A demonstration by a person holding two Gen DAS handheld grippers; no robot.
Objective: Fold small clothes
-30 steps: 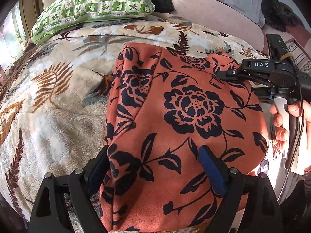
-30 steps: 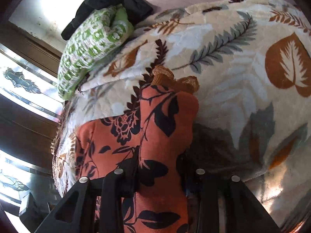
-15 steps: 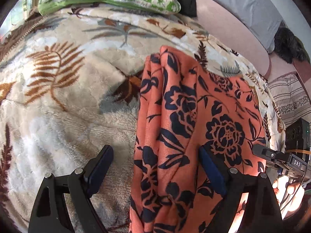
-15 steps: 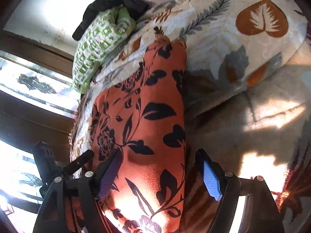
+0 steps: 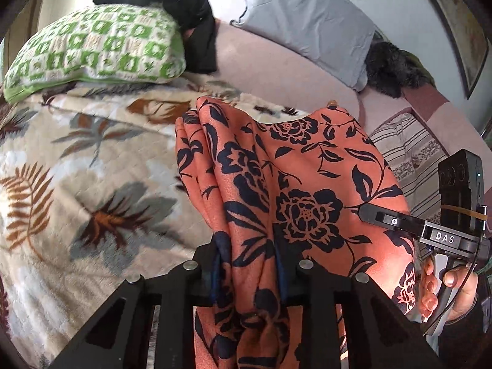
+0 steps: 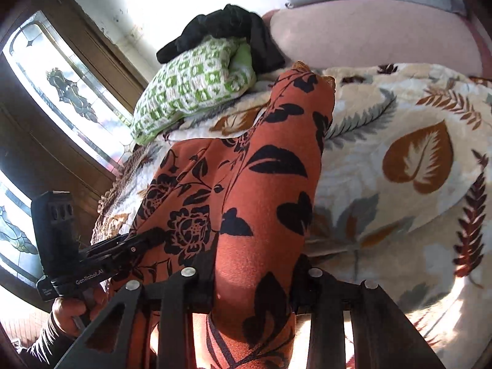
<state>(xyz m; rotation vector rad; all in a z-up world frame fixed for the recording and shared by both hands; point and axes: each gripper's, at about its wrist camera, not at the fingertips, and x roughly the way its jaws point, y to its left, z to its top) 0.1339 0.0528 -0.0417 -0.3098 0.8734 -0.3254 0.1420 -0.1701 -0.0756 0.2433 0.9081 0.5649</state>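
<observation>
An orange garment with black flower print [image 5: 295, 184] lies lengthwise on the leaf-patterned bed blanket [image 5: 92, 169]. My left gripper [image 5: 249, 264] is shut on the garment's near left edge, bunching the cloth between its pads. My right gripper [image 6: 255, 279] is shut on the near right edge of the same garment [image 6: 264, 178]. The right gripper also shows in the left wrist view [image 5: 363, 210], at the garment's right side. The left gripper shows in the right wrist view [image 6: 153, 235]. The garment's far end [image 6: 304, 77] rests on the blanket.
A green-and-white patterned pillow [image 5: 92, 46] with a black cloth [image 5: 184, 9] on it lies at the bed's head. A grey pillow [image 5: 307, 21] and pink sheet [image 5: 276, 61] lie behind. A striped cloth [image 5: 409, 153] is right. A wood-framed window [image 6: 61, 92] stands to the left.
Both grippers were open half a second ago and have shut on the garment's near edge. The cloth is now gathered and lifted between the pads.
</observation>
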